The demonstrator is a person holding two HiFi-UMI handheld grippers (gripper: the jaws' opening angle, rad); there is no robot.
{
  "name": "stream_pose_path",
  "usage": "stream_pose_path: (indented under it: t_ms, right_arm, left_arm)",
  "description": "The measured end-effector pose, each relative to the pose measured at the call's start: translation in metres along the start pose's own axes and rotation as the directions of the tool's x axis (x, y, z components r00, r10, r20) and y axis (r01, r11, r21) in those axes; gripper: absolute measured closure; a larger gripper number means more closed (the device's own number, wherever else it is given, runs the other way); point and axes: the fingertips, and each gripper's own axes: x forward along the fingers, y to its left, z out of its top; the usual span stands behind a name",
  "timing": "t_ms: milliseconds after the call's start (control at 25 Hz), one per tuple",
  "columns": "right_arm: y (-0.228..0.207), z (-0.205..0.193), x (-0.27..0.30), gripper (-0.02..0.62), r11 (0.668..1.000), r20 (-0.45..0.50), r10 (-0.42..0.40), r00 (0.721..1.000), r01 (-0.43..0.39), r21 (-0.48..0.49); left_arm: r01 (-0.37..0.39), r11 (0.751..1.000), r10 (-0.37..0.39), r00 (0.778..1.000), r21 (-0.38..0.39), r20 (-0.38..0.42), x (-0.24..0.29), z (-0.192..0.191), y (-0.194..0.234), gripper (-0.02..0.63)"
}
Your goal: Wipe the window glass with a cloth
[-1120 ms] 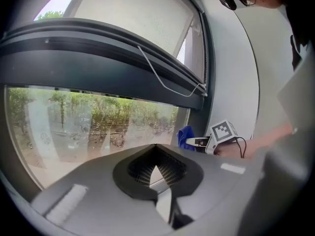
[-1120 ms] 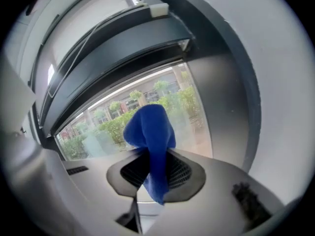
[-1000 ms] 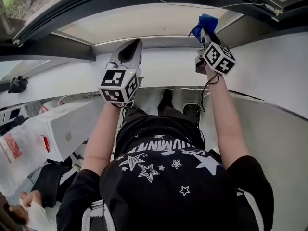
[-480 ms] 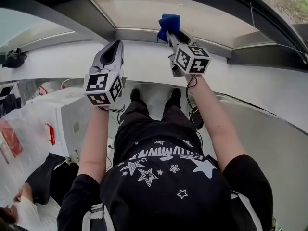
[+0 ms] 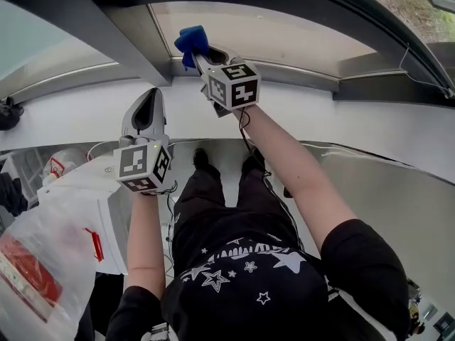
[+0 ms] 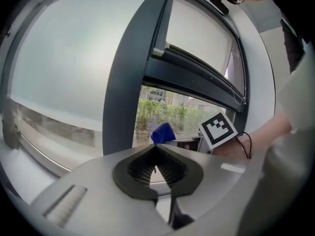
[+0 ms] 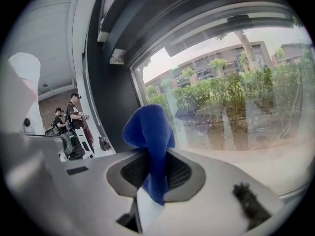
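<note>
My right gripper [image 5: 201, 50] is shut on a blue cloth [image 5: 190, 40], held up at the lower edge of the window glass [image 5: 284, 38]. In the right gripper view the cloth [image 7: 150, 136] bunches out from between the jaws, with the glass [image 7: 236, 102] and greenery behind it. My left gripper [image 5: 146, 112] hangs lower and to the left, in front of the white sill [image 5: 78, 119]; its jaws meet with nothing between them. The left gripper view shows the dark window post [image 6: 133, 82], the cloth [image 6: 162, 132] and the right gripper's marker cube [image 6: 219, 130] beyond the left gripper [image 6: 156, 154].
A dark window post [image 5: 106, 27] stands left of the pane, with another pane [image 5: 35, 55] beyond it. A white box [image 5: 85, 197] and a plastic bag [image 5: 35, 261] sit at the lower left. People [image 7: 69, 119] stand far back in the room.
Both grippers have shifted left across the view; the right one with the cloth now sits near the window post, and the left one has dropped lower. The cloth stays clamped.
</note>
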Motion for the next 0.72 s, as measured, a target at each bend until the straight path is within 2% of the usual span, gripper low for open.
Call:
stream_pose_path:
  t_ms: [160,400,560,720]
  right_arm:
    - [0.009,-0.002,0.032,0.522,1.0,-0.009,0.008,1.0,-0.008,-0.028]
    - [0.008,-0.01,0.051,0.522,1.0,0.004,-0.002,1.0,0.002,0.011]
    - [-0.008,-0.009,0.045,0.522,1.0,0.022,-0.025,0.999,0.024,0.015]
    - [-0.044,-0.012,0.017,0.522,0.996,0.051,-0.076,0.996,0.073,0.05]
  left_arm:
    - [-0.002,0.999,0.002,1.0,-0.033,0.015,-0.001,-0.01,0.01,0.598]
    - [0.016,0.999,-0.016,1.0,-0.043,-0.003,0.002,-0.027,0.006,0.598]
    - [0.018,0.999,-0.018,1.0,-0.028,-0.004,0.01,-0.029,-0.003,0.598]
    - [0.038,0.999,-0.038,0.999,-0.001,-0.015,0.017,-0.03,-0.019,0.597]
